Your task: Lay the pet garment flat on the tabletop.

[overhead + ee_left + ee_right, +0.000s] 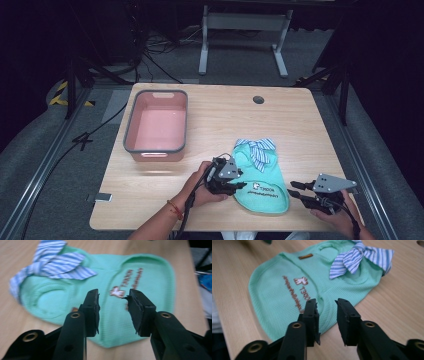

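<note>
Item: mint-green pet shirt [260, 180] with striped bow [258, 150], lying flat, lower centre of the high view.
Handling: likely light, limp knit; will sag and fold. Best pinched at hem edges.
Left gripper [239, 186]: jaws apart, over left hem, nothing clamped.
Right gripper [294, 188]: jaws apart, beside right hem, empty.
Nearby: pink bin [156, 125], upper left.
Unclear: chest lettering blurred; shirt underside hidden.

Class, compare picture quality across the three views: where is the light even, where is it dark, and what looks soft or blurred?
High view: the table is evenly lit, the room behind it nearly black, and the pink bin casts a soft shadow. Left gripper view: the green garment and its striped bow look soft and smeared. Right gripper view: the near hem is blurred, while the printed lettering stays somewhat clearer.
</note>
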The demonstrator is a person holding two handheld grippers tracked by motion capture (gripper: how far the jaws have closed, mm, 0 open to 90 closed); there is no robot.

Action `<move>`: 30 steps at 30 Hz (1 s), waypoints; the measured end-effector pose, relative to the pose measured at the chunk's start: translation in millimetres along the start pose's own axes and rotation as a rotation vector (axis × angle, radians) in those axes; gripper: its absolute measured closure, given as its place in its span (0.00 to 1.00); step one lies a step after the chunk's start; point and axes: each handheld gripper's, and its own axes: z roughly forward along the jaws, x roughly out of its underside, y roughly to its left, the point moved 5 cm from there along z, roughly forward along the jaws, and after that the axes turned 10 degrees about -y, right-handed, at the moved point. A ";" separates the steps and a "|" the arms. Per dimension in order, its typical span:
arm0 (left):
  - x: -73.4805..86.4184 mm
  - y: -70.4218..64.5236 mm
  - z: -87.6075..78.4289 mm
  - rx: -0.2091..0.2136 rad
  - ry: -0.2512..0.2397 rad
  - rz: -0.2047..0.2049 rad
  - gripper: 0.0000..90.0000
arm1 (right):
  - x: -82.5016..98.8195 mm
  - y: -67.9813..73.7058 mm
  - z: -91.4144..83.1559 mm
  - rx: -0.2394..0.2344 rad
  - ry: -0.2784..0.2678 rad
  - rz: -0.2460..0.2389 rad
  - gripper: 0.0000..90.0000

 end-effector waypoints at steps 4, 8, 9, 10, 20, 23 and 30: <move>16.5 -11.7 9.2 0.037 0.096 0.025 0.77 | -8.0 -13.8 17.3 0.040 0.025 -0.008 0.80; 28.4 -9.4 12.1 0.036 0.139 0.017 0.79 | -11.8 -28.0 38.2 0.084 0.051 -0.013 0.74; 32.3 -8.5 13.3 0.036 0.140 0.006 0.79 | -11.4 -33.3 47.0 0.097 0.051 -0.003 0.72; 36.0 -6.1 12.9 0.050 0.127 -0.014 0.79 | -8.0 -40.8 59.7 0.115 0.073 0.007 0.68; 40.3 -4.9 10.0 0.035 0.100 -0.044 0.78 | 15.4 -63.8 64.8 0.201 0.117 0.038 0.63; 40.4 -6.4 8.3 0.029 0.110 -0.043 0.78 | 21.1 -66.2 56.7 0.212 0.102 0.056 0.62; 24.6 -1.2 -0.4 0.010 0.033 -0.047 0.62 | 18.6 -65.8 49.7 0.223 0.074 0.061 0.59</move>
